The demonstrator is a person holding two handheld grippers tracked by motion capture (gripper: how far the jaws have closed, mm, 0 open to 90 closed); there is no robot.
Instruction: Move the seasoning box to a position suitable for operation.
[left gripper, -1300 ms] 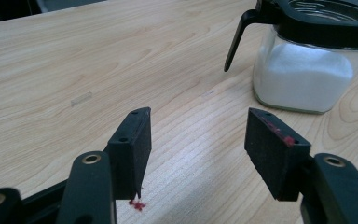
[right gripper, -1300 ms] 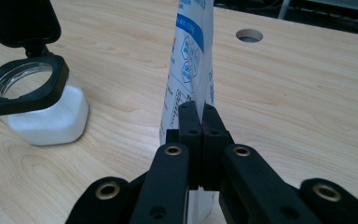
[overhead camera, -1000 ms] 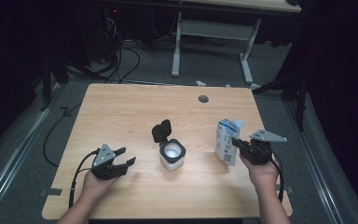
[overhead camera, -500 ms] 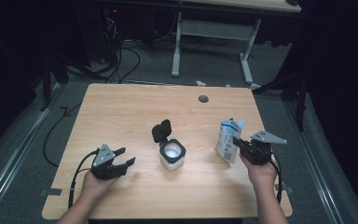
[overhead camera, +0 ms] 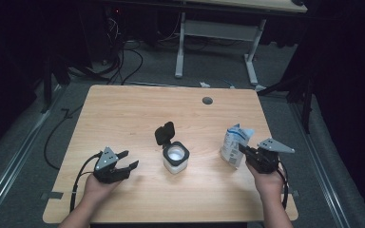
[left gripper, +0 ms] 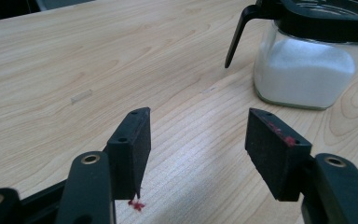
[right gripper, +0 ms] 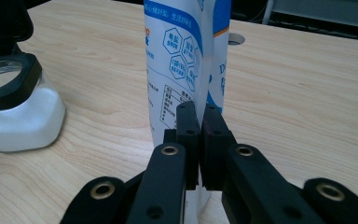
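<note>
Right gripper view has the right gripper (right gripper: 199, 140) clenched on the back seam of a soft, light, slippery bag (right gripper: 186, 60) standing just ahead of its jaws, likely to sag, so a low pinch suits; left gripper (left gripper: 200, 140) is released, jar (left gripper: 307, 70) ahead-right.

A light wooden table (overhead camera: 138, 109) is carrying the things, its top showing a round dark cable hole (overhead camera: 207, 100) near the far edge. A clear glass jar (overhead camera: 175, 159) of white grains is standing around the middle of it with its black lid (overhead camera: 164, 133) hinged up and open. A white and blue pouch (overhead camera: 234, 144) is standing upright on the wood well to the right of the jar.
</note>
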